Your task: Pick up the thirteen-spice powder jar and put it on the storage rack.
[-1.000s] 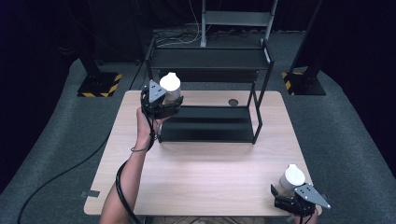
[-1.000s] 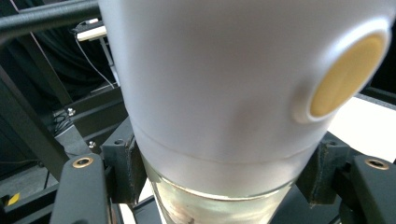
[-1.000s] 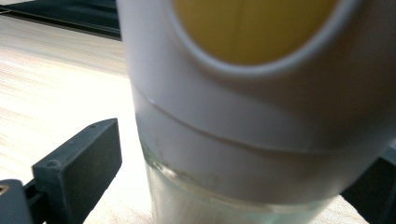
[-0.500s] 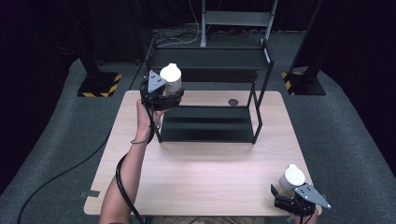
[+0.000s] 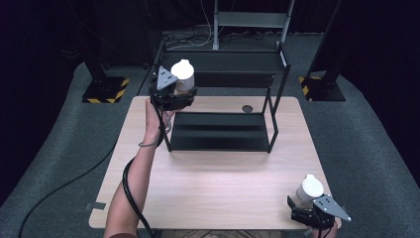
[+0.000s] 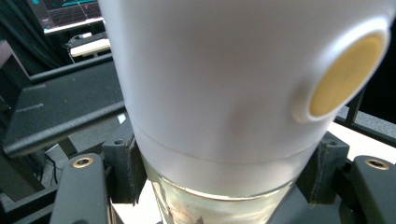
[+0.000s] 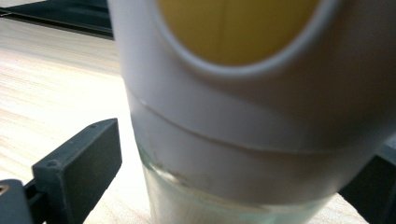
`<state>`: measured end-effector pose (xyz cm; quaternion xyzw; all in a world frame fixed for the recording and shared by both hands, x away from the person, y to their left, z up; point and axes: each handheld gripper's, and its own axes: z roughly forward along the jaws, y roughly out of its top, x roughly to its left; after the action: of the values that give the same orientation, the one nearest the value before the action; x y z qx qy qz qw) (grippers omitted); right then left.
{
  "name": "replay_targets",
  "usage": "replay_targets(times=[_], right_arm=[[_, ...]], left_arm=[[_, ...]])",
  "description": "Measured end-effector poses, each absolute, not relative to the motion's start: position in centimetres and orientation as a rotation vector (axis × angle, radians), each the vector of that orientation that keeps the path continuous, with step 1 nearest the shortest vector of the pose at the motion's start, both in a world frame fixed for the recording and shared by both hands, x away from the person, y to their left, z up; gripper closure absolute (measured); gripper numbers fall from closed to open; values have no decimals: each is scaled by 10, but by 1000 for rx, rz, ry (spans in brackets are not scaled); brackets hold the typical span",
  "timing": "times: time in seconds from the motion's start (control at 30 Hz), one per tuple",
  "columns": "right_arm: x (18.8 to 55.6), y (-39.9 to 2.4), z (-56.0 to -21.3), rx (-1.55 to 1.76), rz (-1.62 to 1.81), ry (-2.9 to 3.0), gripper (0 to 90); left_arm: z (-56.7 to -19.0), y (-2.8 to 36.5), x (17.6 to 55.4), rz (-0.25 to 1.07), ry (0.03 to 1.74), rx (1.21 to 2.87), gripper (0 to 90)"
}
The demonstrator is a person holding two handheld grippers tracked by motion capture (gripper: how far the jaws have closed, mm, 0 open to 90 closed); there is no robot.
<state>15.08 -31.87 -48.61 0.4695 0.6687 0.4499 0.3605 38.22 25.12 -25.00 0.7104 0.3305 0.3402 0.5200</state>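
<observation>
The table [image 5: 223, 178] is pale wood-grain, smooth and matt. The rack [image 5: 220, 131] looks like black metal — matt shelves, thin bars. Each jar [image 6: 224, 205] [image 7: 224, 200] is clear, glossy glass under a smooth white plastic cap [image 6: 219, 79] [image 7: 261, 121] with a dull yellow disc. The jaws are matt black plastic — floor [image 5: 376, 144] grey carpet.

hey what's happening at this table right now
A person holds a claw in each hand, each gripping a white-capped glass jar. The left claw holds its jar raised beside the top shelf of a black rack. The right claw grips a second jar low at the near right corner of the wooden table.
</observation>
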Motion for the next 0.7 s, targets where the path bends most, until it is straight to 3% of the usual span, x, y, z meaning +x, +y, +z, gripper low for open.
replay_targets(times=[0.7], right_arm=[[151, -320, -486, 1210, 1163, 1724, 10]], left_arm=[[-218, 253, 390, 793, 773, 1677, 302]])
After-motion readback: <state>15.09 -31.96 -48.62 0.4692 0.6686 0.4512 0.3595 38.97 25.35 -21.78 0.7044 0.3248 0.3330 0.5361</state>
